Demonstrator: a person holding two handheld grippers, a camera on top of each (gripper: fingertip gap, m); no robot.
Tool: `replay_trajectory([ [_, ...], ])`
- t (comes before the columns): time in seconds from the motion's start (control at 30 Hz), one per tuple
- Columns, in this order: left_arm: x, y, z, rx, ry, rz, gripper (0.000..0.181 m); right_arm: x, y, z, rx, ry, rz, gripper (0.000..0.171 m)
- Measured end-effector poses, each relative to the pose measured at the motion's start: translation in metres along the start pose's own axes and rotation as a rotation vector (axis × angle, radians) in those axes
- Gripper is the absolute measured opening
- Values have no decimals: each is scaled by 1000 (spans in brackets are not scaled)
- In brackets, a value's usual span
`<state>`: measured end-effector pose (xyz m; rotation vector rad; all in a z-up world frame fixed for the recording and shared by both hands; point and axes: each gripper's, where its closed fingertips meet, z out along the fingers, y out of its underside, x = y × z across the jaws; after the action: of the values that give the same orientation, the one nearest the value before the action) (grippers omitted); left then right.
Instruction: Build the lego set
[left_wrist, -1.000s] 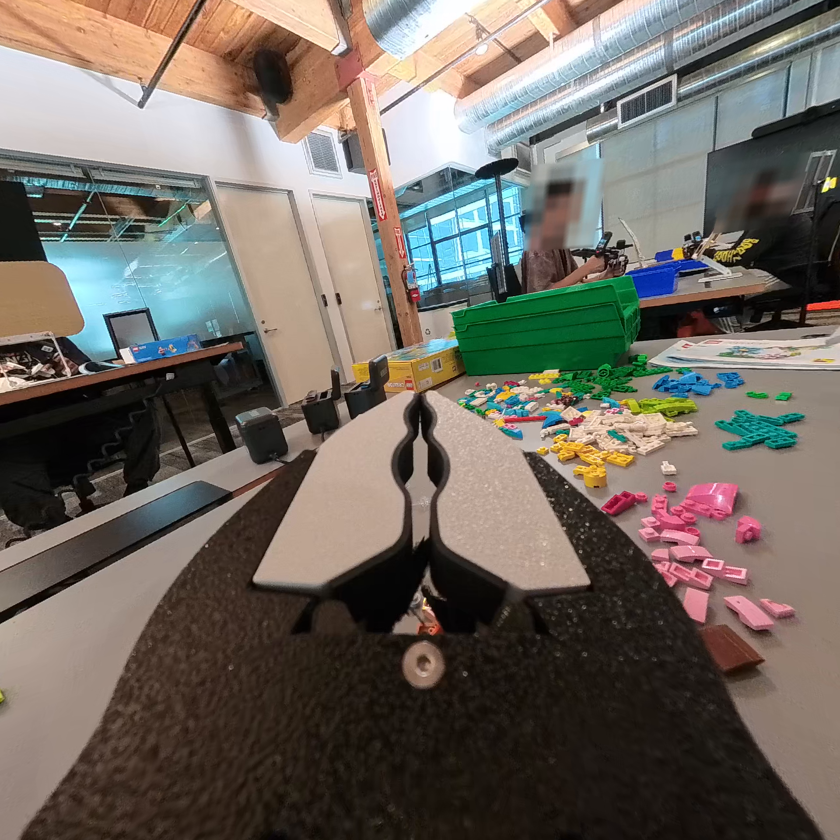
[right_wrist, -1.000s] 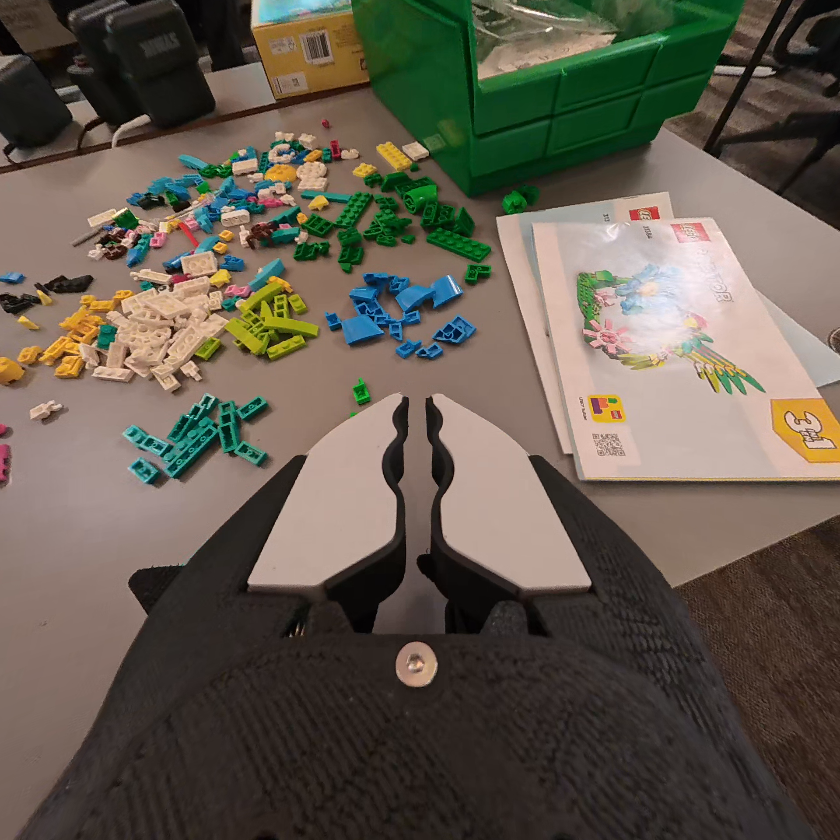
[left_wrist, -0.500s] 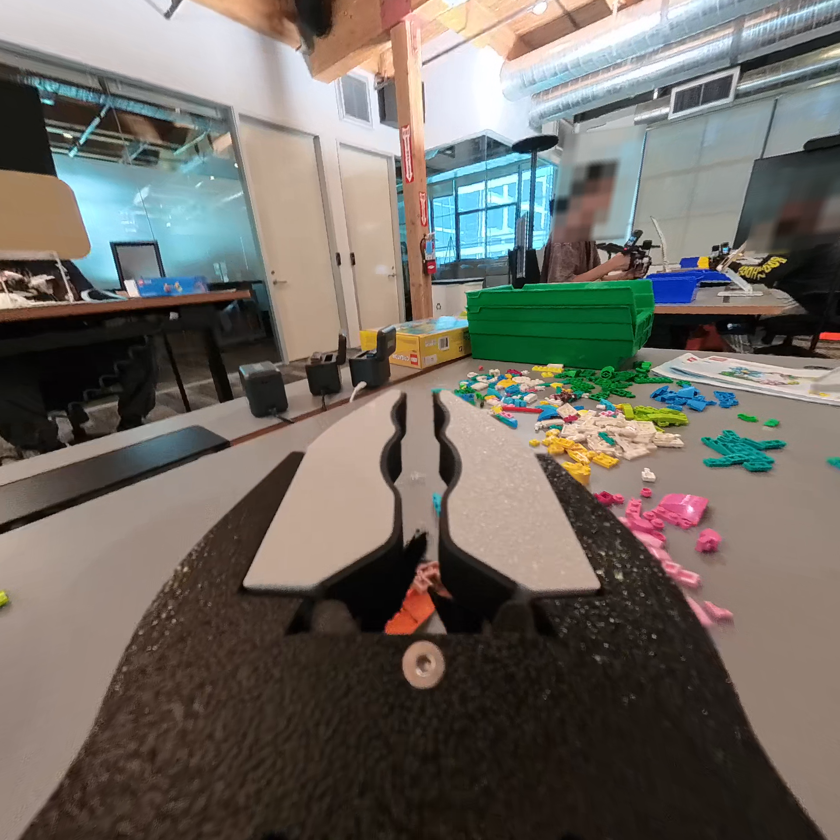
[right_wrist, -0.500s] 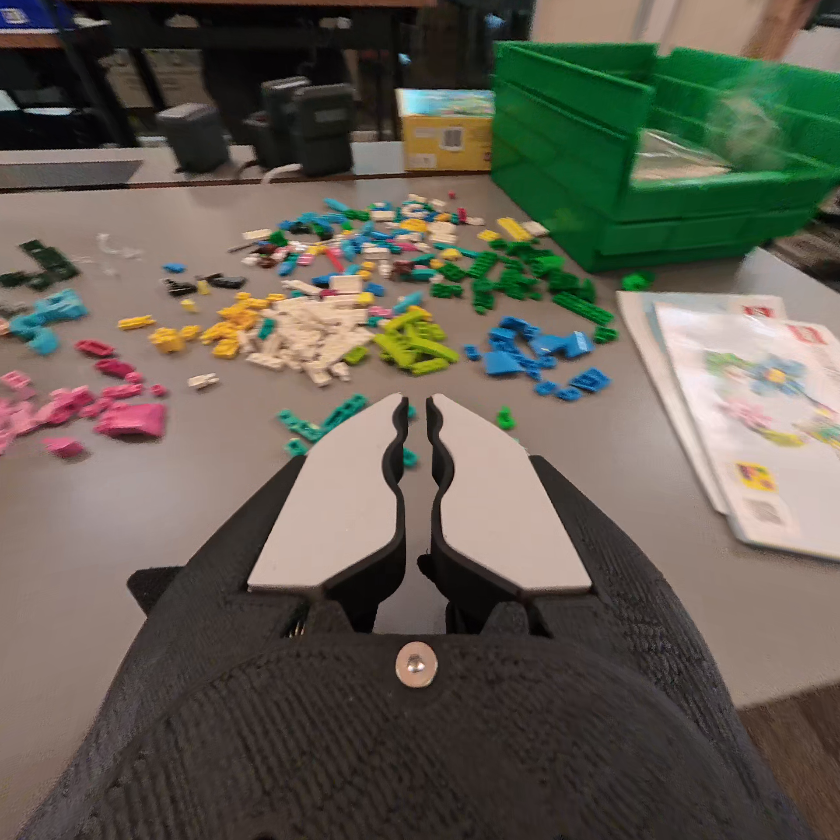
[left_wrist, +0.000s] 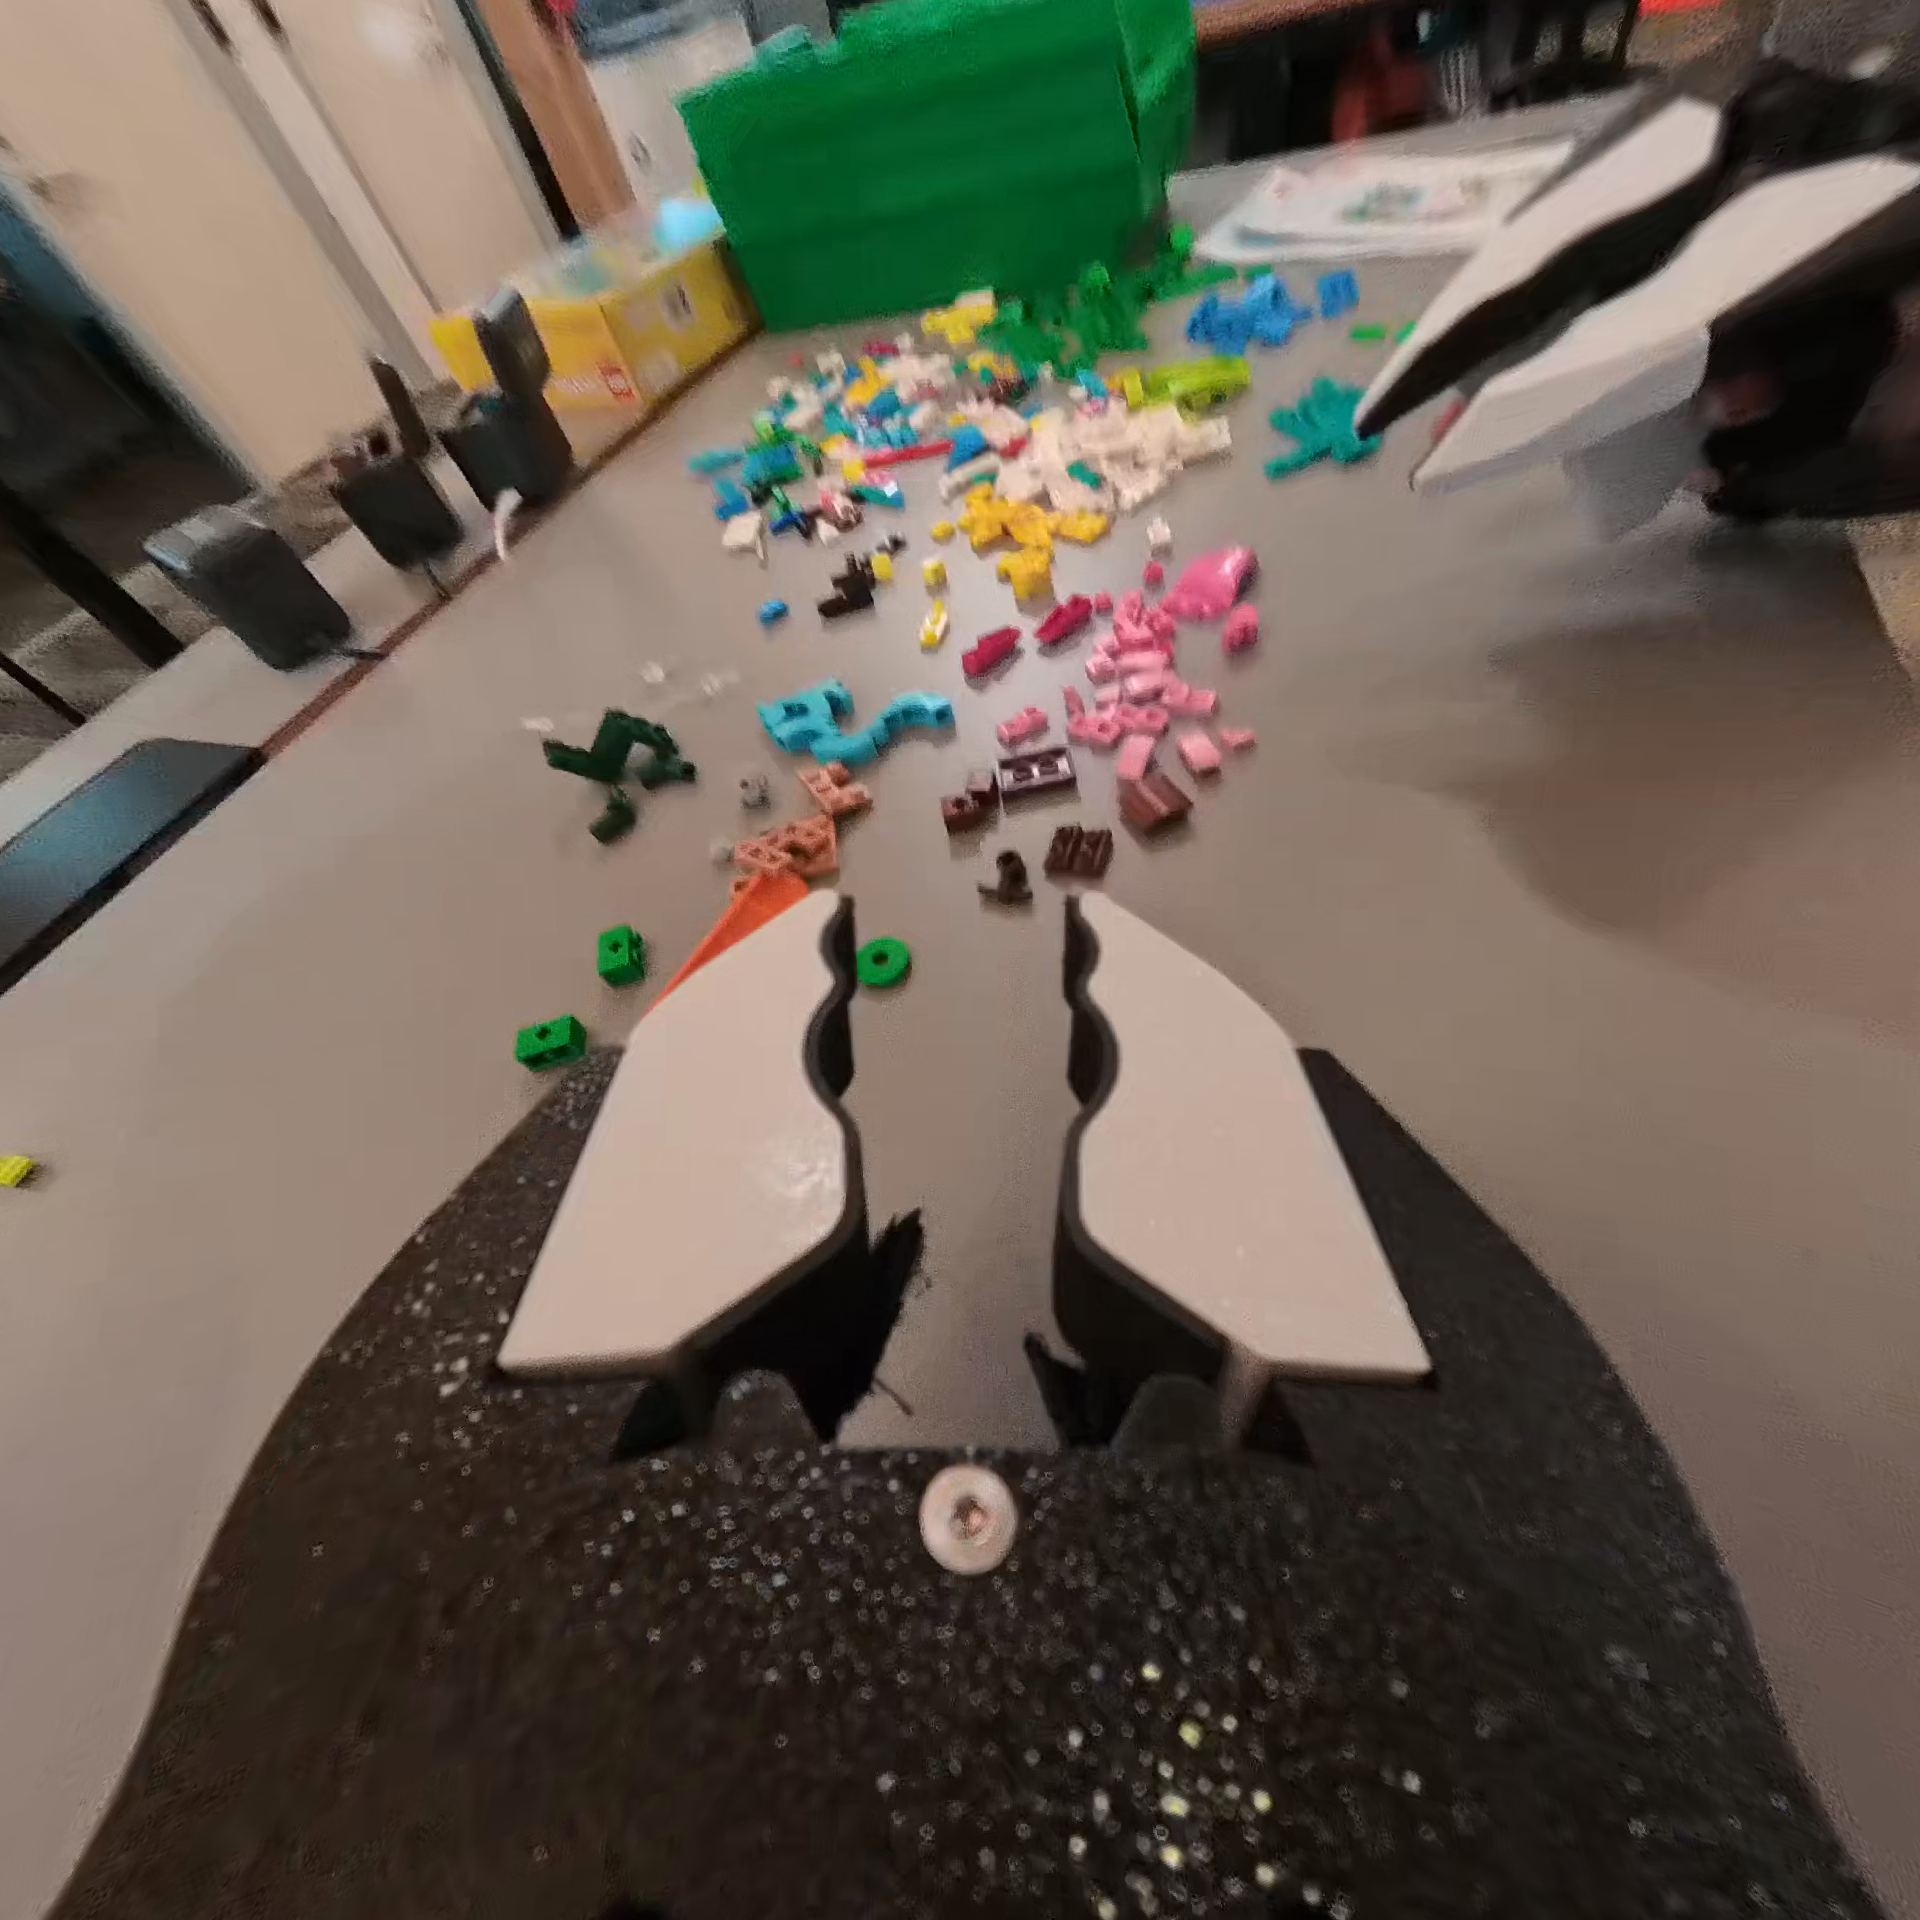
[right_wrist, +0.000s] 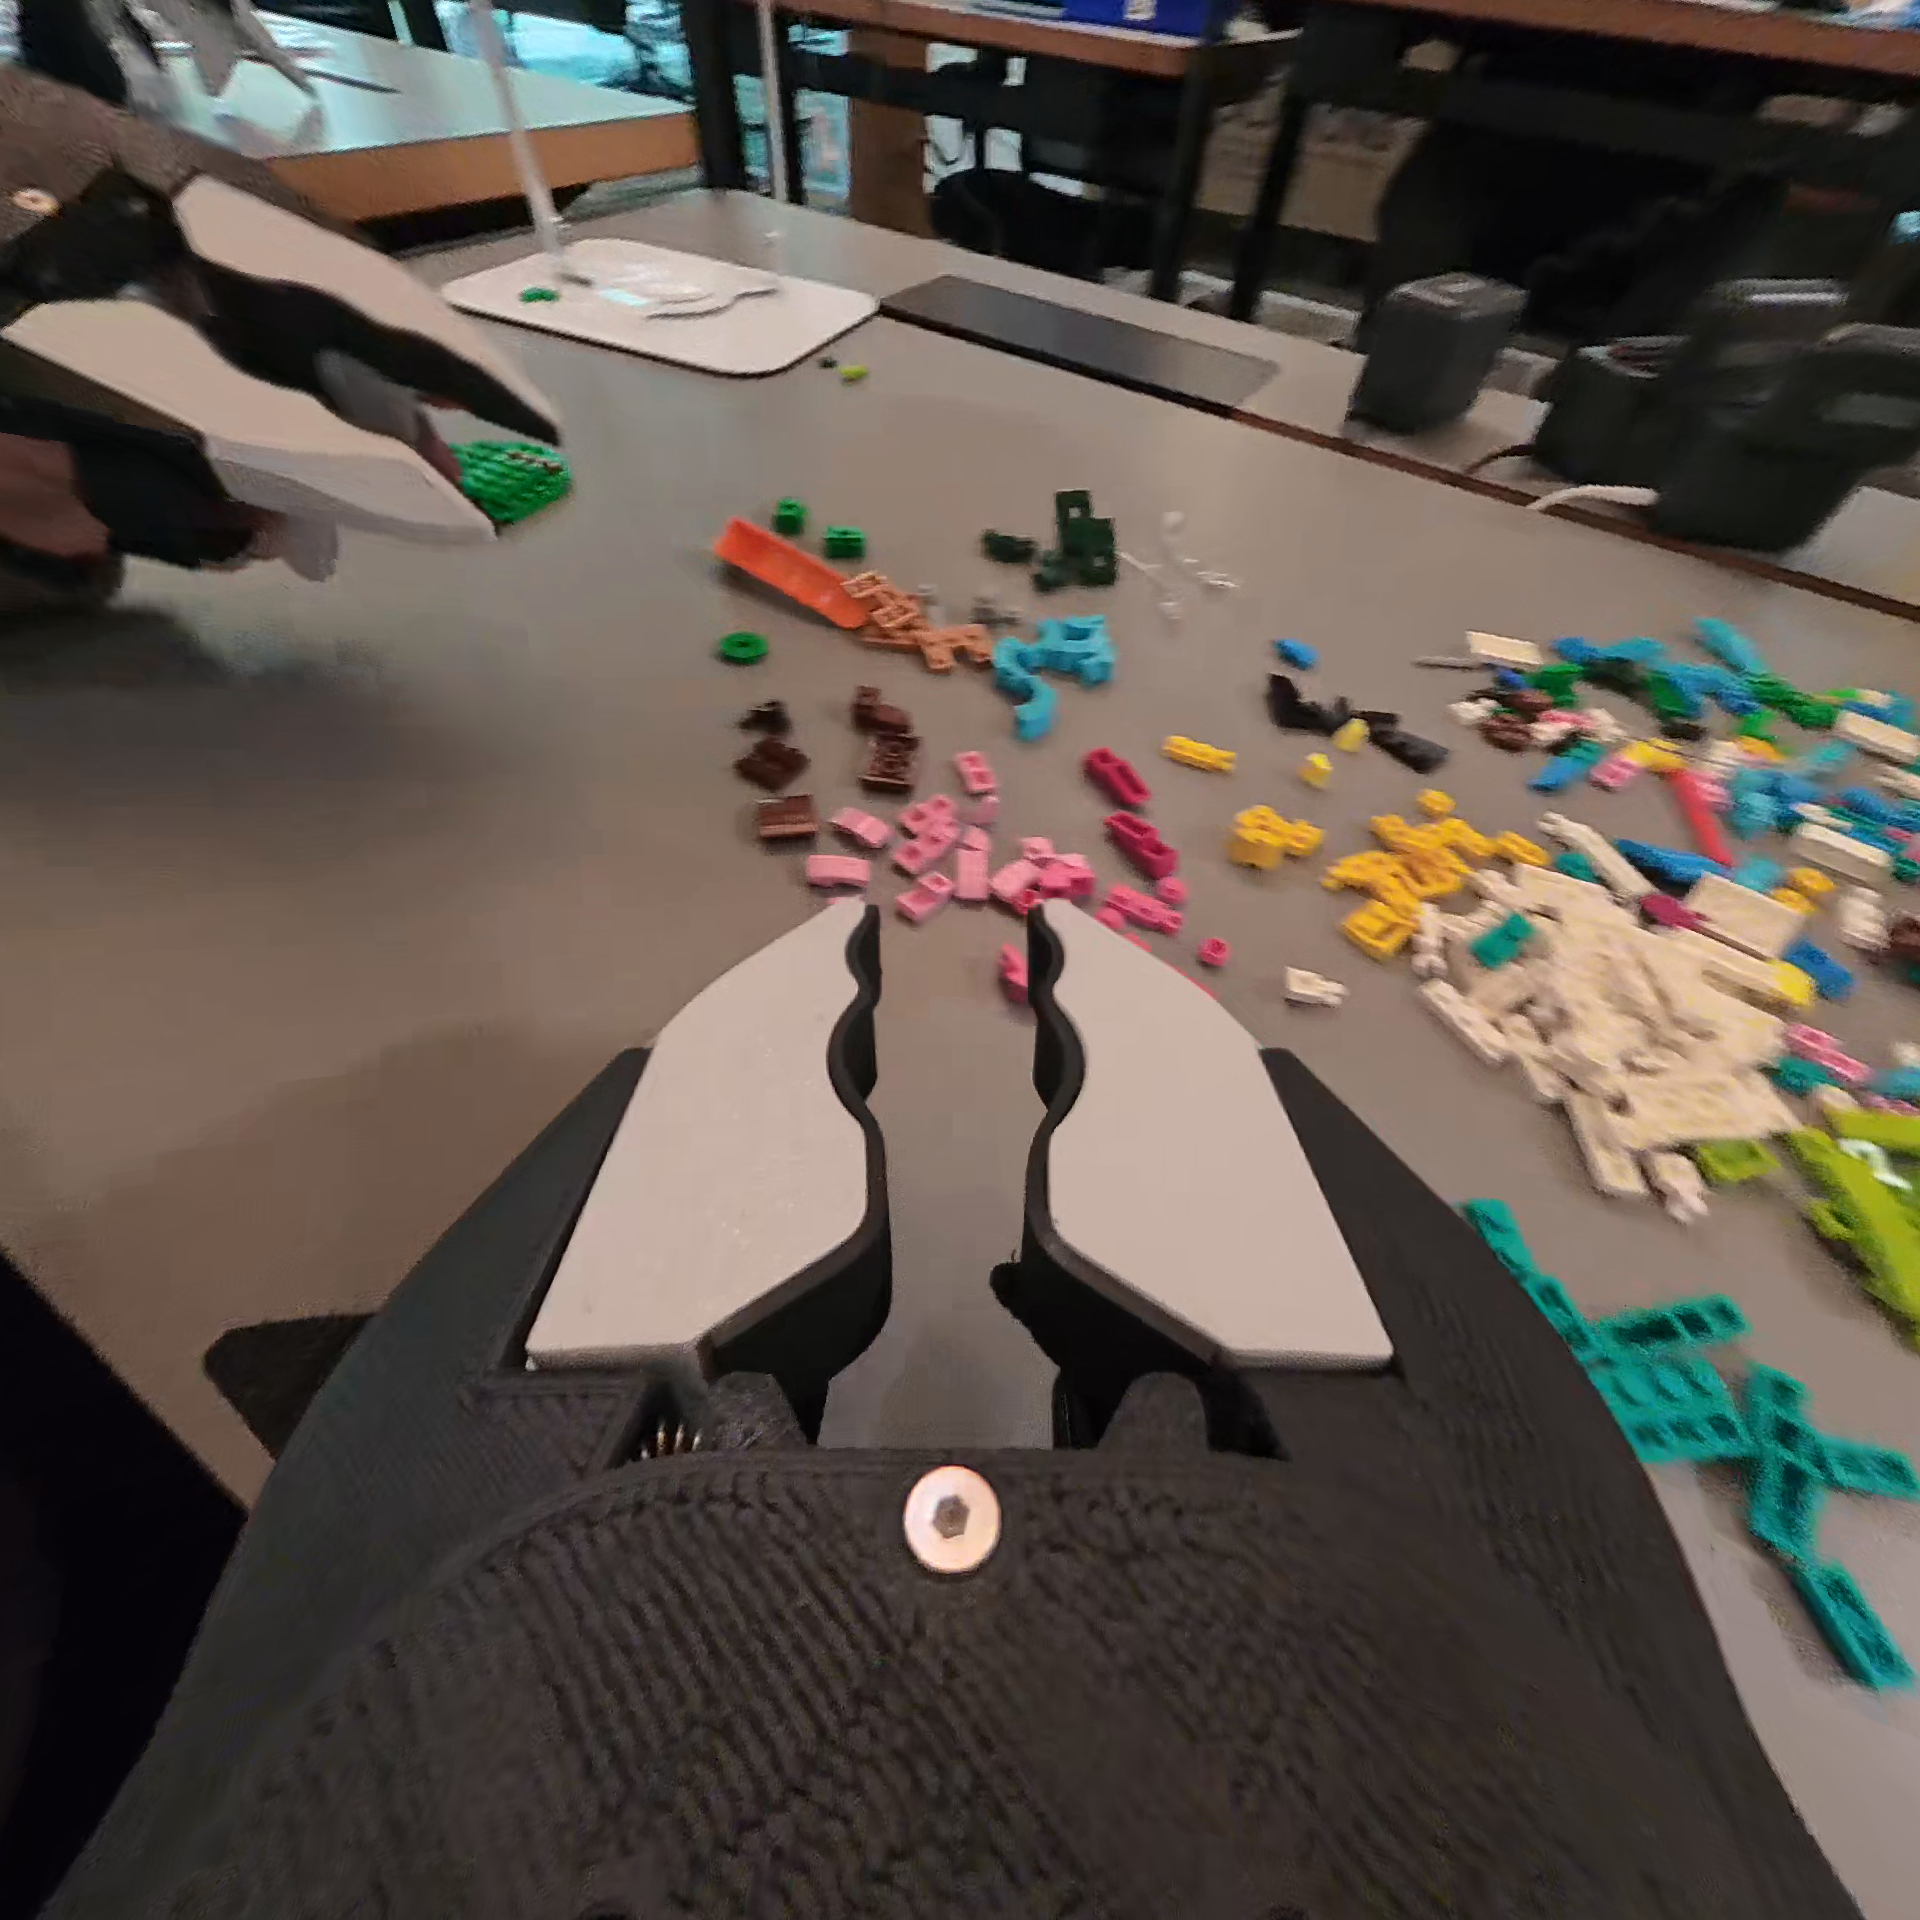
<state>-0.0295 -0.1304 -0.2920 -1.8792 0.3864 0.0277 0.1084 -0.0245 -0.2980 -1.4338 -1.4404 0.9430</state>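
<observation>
Loose Lego pieces lie sorted by colour on a grey table (left_wrist: 1455, 1039). My left gripper (left_wrist: 958, 914) is open and empty, low over the table, with a green round piece (left_wrist: 883, 963) and an orange piece (left_wrist: 748, 914) by its left fingertip and brown pieces (left_wrist: 1081, 847) just ahead. My right gripper (right_wrist: 953, 920) is open and empty, pointing at the pink pile (right_wrist: 966, 852). Each gripper shows in the other's view: the right one (left_wrist: 1392, 436) at the top right, the left one (right_wrist: 520, 483) at the top left, in front of a green round plate (right_wrist: 509, 478).
A green bin (left_wrist: 935, 156), a yellow box (left_wrist: 623, 343) and a booklet (left_wrist: 1382, 208) stand at the far end. White (right_wrist: 1621, 997), yellow (right_wrist: 1403, 862) and teal (right_wrist: 1714, 1392) piles lie right of my right gripper. Black chargers (right_wrist: 1766, 436) and a white lamp base (right_wrist: 665, 296) sit at the far edge. The left gripper's tips are roughly 20 centimeters from the right gripper's. From my left tips it is roughly 8 centimeters to the green round piece (left_wrist: 883, 963); from my right, 20 centimeters. It is also in sight in the right wrist view (right_wrist: 737, 646).
Both grippers have opened from nearly shut. The left one has tipped down toward the table. The right one has swung left from the booklet side toward the pink pile.
</observation>
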Motion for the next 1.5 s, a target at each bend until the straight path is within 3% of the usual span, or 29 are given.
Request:
replay_trajectory([
  [0.17, 8, 0, -5, 14, 80, -89, 43, -23, 0, 17, -46, -73, 14, 24],
  [0.4, 23, 15, -3, -79, 103, -67, 56, -41, 3, 30, -87, -80, -60, 23],
  [0.83, 31, 21, -3, -77, 102, -57, 54, -38, 9, 34, -133, -119, 10, 24],
  [1.13, 33, 26, 0, -114, 44, 39, 53, -44, 19, 39, -208, -87, -103, 25],
  [1.5, 31, 27, 1, -125, 57, 4, 52, -51, 27, 43, -260, -67, -221, 26],
])
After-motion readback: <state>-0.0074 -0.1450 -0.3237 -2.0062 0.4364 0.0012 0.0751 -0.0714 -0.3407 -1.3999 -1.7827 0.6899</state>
